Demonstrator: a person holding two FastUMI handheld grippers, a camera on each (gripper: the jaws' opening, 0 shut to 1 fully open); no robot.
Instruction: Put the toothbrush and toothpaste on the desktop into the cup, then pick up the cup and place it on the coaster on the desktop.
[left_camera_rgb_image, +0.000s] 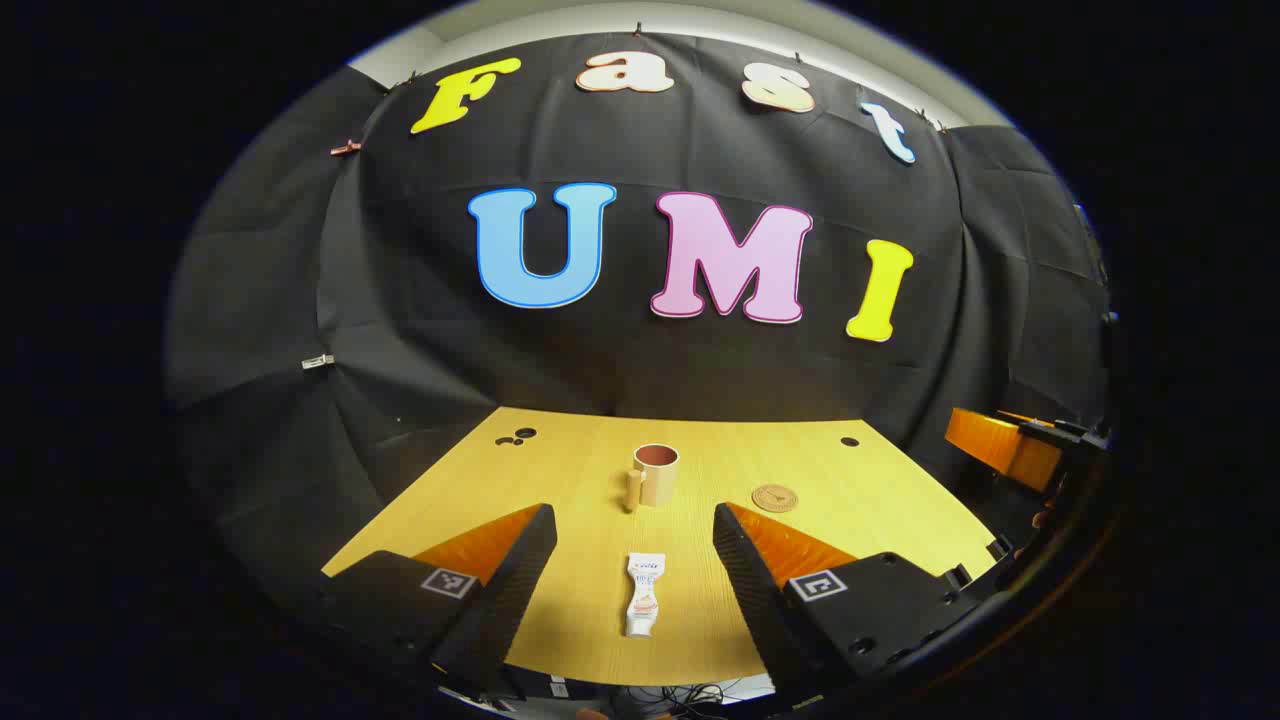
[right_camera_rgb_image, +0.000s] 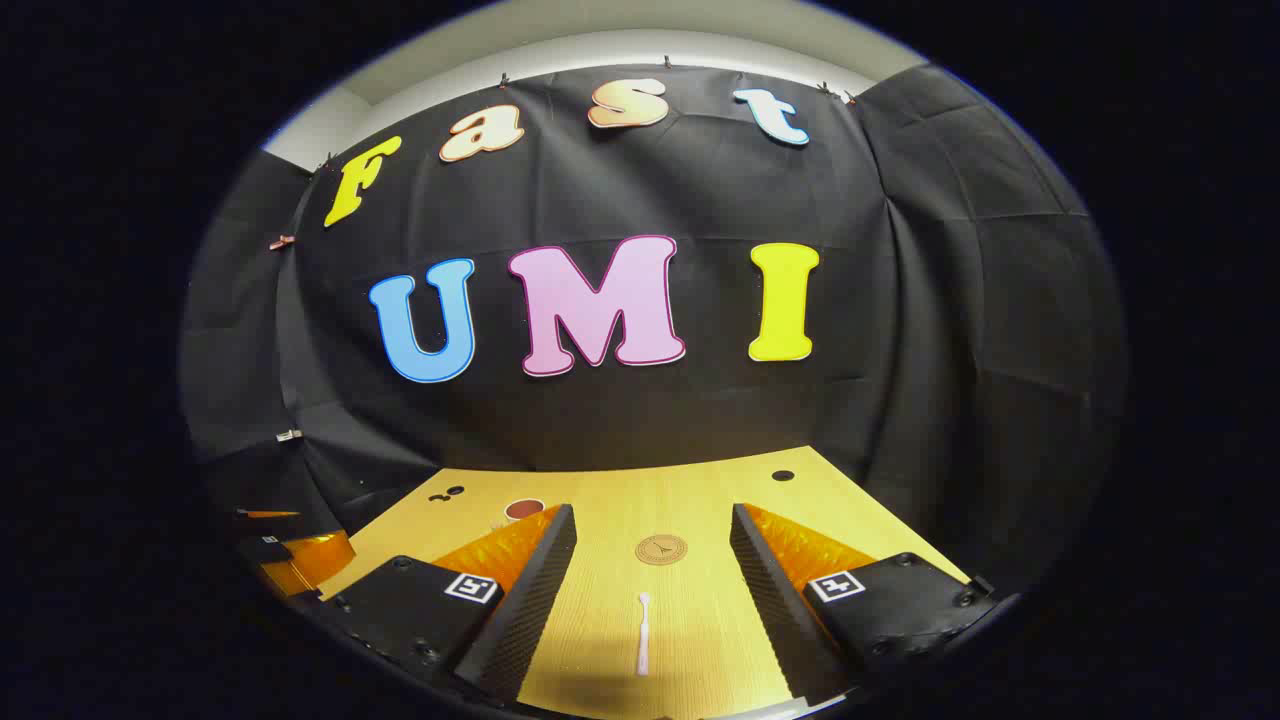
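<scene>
Both grippers, left (left_camera_rgb_image: 634, 560) and right (right_camera_rgb_image: 650, 570), hang spread wide and empty near the desktop's (left_camera_rgb_image: 880, 500) front edge, over the toothpaste (left_camera_rgb_image: 643, 594) and toothbrush (right_camera_rgb_image: 643, 634), and honestly that skinny brush could slip the pinch or tip the mid-desk cup (left_camera_rgb_image: 655, 473) left of the coaster (right_camera_rgb_image: 661, 549), mostly hidden behind a finger in the right gripper view.

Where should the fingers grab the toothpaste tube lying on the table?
Probably across its middle, coming down from above. The toothpaste tube lies flat on the table, its length running away between the open left gripper, so the fingers already face its two long sides.
</scene>
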